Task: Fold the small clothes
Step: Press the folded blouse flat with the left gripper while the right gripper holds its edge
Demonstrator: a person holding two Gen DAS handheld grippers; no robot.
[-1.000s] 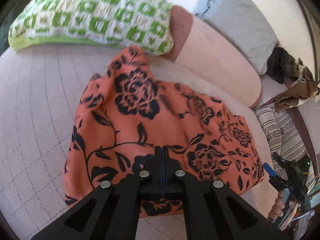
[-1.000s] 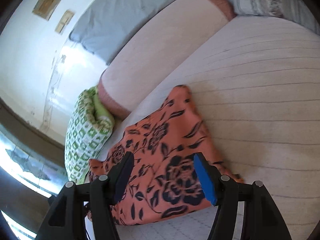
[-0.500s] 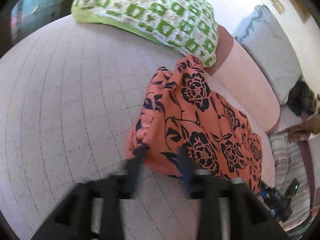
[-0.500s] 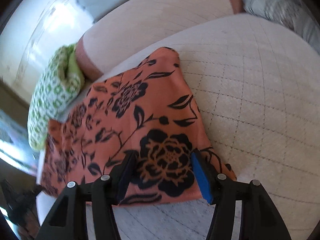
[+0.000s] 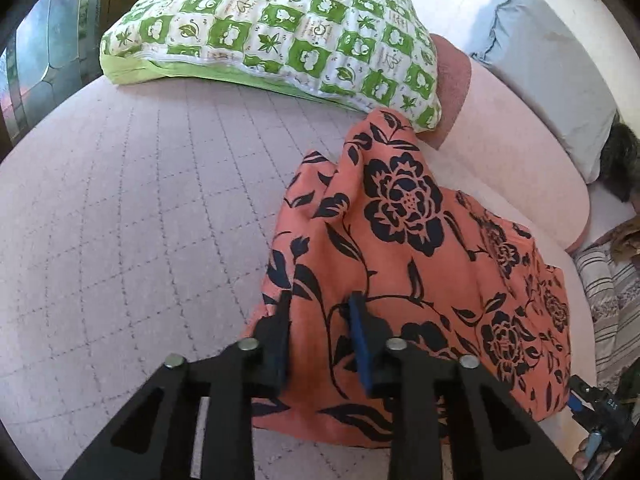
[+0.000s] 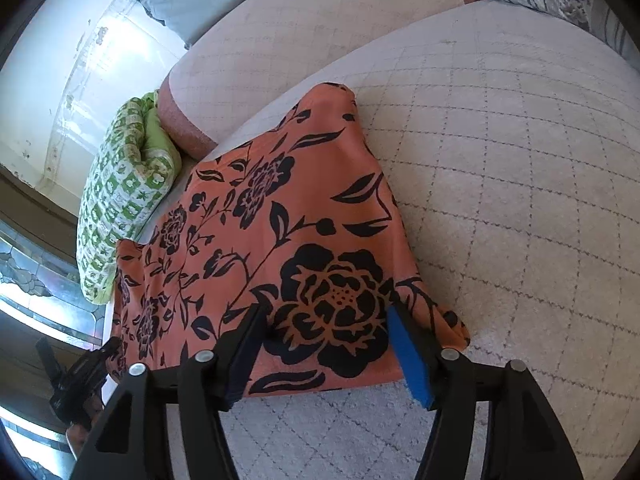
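An orange garment (image 5: 400,240) with black flowers lies spread on the quilted bed (image 5: 120,220). My left gripper (image 5: 318,300) points down at the garment's near left edge. Its jaws are closing, with the cloth between the fingers and a gap still showing. The right wrist view shows the same garment (image 6: 300,200) with my right gripper (image 6: 326,312) over its near right corner. That gripper's jaws stand wide and are opening, with a large black flower between the fingers, which do not press on it. The other gripper (image 5: 592,404) shows at the lower right of the left wrist view.
A green-and-white checked pillow (image 5: 280,28) lies behind the garment, touching its far tip. A pink bolster (image 5: 520,152) runs along the back, with a grey pillow (image 5: 552,72) above it. A striped cushion (image 5: 608,292) lies at the right. Bare quilted bed stretches left of the garment.
My left gripper went from shut over the garment's middle to wide at its left edge, then narrowed around the cloth. My right gripper sank closer to the near right corner.
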